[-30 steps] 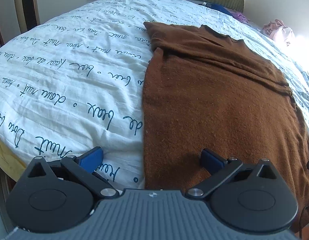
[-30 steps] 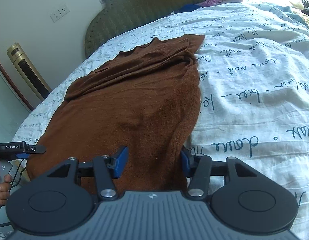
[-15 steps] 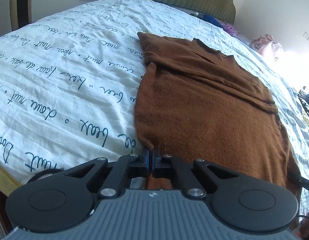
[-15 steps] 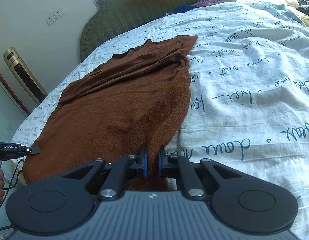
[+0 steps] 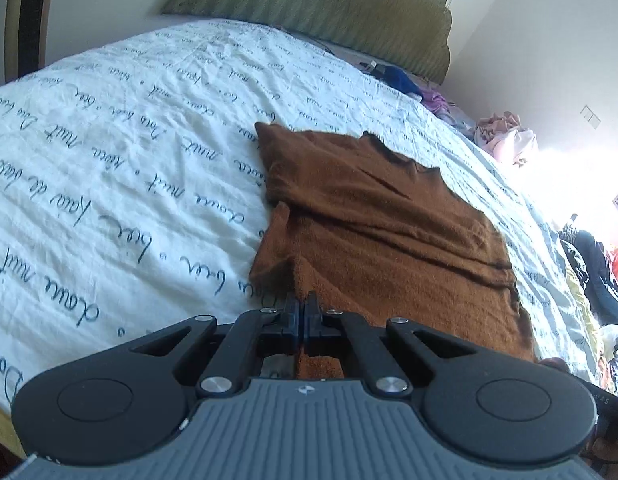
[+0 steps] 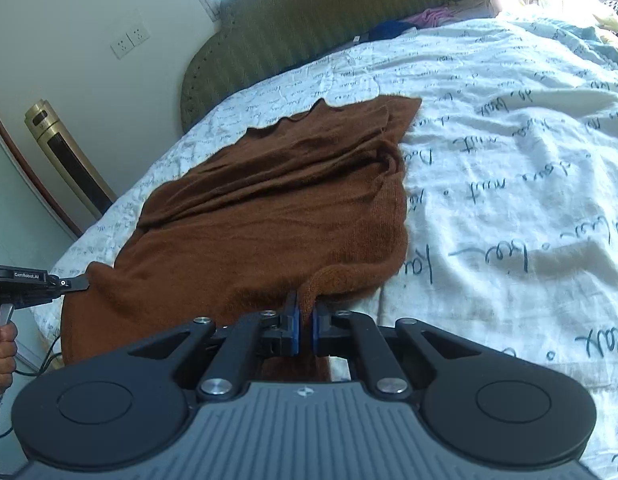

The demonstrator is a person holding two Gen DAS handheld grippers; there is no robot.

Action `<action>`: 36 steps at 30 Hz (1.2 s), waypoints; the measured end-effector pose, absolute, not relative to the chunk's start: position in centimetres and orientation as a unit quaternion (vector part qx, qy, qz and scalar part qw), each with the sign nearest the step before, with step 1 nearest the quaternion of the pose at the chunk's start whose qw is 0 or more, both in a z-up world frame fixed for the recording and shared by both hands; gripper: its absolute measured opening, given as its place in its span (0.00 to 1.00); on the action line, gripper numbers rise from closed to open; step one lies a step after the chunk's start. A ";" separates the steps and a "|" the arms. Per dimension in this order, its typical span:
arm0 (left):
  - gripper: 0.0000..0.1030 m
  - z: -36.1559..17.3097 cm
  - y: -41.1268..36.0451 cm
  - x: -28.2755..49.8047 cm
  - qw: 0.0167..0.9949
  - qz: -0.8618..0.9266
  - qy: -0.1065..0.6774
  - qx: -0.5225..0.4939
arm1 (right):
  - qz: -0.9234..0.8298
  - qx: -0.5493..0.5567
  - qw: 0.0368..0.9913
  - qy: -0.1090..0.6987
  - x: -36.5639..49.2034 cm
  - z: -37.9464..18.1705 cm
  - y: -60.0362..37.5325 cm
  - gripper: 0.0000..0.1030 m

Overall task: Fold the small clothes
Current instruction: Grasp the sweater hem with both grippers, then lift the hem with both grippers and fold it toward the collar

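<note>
The sweater (image 5: 389, 240) lies on the bed (image 5: 129, 140), long axis running from the tongs toward the headboard (image 6: 309, 32). Left gripper (image 5: 301, 312) is clenched on the near left hem corner; right gripper (image 6: 305, 316) is clenched on the near right corner. Both corners are raised, with the free body directly ahead.

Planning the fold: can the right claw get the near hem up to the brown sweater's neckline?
Probably yes. The right claw is shut on the brown sweater; the neckline lies uncovered, and the bedsheet beside it is open.
</note>
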State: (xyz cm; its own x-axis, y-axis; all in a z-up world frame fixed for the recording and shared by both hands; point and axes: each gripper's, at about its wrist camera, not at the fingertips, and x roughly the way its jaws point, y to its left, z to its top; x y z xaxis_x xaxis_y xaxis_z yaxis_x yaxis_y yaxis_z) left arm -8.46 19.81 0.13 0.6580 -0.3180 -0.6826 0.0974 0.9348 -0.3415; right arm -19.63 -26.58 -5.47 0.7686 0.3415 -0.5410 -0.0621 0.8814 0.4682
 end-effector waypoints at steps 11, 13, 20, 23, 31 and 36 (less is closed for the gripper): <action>0.30 -4.6 22.3 -7.3 0.877 -0.119 0.429 -0.182 | 0.084 0.245 0.905 0.337 -15.9 -8.0 -28.3 0.08; 0.37 -4.6 23.0 -9.2 0.867 -0.134 0.429 -0.214 | 0.093 0.248 0.900 0.346 -17.2 -7.6 -28.3 0.14; 0.49 -5.8 23.4 -14.7 0.834 -0.170 0.452 -0.267 | 0.110 0.265 0.887 0.363 -23.1 -8.3 -27.4 0.20; 0.60 -5.9 23.3 -15.6 0.825 -0.183 0.455 -0.280 | 0.111 0.279 0.883 0.360 -24.9 -8.7 -27.2 0.21; 0.10 -7.0 22.2 -15.2 0.803 -0.191 0.482 -0.293 | 0.110 0.317 0.875 0.348 -26.4 -9.3 -27.6 0.27; 0.05 -8.1 22.4 -15.3 0.794 -0.190 0.482 -0.319 | 0.148 0.312 0.876 0.337 -26.4 -8.5 -26.2 0.77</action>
State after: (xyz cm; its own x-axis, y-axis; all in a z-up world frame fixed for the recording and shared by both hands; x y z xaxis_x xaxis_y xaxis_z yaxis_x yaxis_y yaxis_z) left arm -15.29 22.40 -8.06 0.4637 -0.6084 -0.6440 -0.0064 0.7246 -0.6892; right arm -26.43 -26.23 -8.53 0.7297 0.4691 -0.4975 -0.0490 0.7616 0.6462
